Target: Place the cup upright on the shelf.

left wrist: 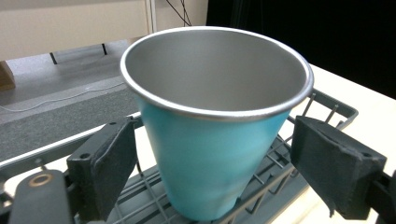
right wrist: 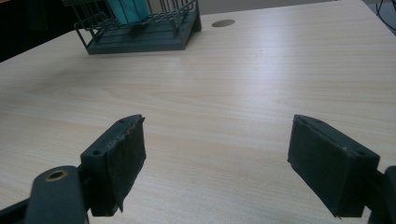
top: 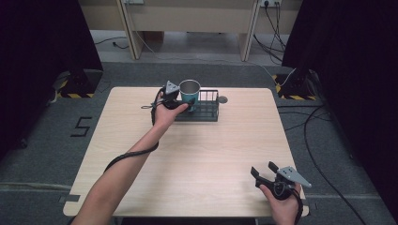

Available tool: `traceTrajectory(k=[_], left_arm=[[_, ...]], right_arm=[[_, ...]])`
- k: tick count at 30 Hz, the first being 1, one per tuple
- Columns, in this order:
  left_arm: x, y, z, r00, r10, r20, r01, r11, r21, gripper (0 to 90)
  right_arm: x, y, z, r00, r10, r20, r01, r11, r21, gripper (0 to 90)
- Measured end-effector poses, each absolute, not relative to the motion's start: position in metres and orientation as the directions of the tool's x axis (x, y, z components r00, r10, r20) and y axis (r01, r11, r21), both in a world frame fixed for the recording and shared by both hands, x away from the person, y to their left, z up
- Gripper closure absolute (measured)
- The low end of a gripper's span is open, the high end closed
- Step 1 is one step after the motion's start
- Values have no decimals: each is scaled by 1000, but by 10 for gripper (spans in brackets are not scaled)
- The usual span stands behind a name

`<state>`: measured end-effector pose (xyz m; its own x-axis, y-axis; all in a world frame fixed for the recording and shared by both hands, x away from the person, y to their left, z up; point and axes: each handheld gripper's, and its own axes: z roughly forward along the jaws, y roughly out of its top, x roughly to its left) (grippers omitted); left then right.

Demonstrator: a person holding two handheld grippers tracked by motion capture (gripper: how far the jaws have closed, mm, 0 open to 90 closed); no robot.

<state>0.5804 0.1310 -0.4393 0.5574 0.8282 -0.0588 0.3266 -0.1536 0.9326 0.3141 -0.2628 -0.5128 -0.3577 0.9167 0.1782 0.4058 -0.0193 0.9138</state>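
I see a light wooden table [top: 202, 154] with a pale grain, standing on a grey floor. Near the middle of its far edge lies a dark wire rack [top: 206, 111], directly on the surface. Just beside the rack, toward the far right corner, there is a small round hole [top: 222, 99] in the tabletop.

A single dark figure "5" [top: 81, 126] is marked on the grey floor [top: 42, 140] to the left of the table [top: 211, 154] in the high view, and no other writing can be read.
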Motion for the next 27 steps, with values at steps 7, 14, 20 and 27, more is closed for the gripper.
traceTrajectory(k=[7,14,20,27], left_arm=[[569,140,-434,564,825,-42,310,-164,937,143],[556,147,-432,568,823,-34,304,-171,937,143],[543,156,-429,569,822,-26,284,-166,944,143],[530,166,-427,578,816,-16,267,-170,949,143]], right_arm=[[314,-263,-513,-357,918,172,403,-15,915,198],[314,-262,-513,-353,918,181,409,-22,912,198],[315,-263,-513,-355,919,172,403,-15,915,198],[314,-262,-513,-352,919,180,407,-23,913,198]])
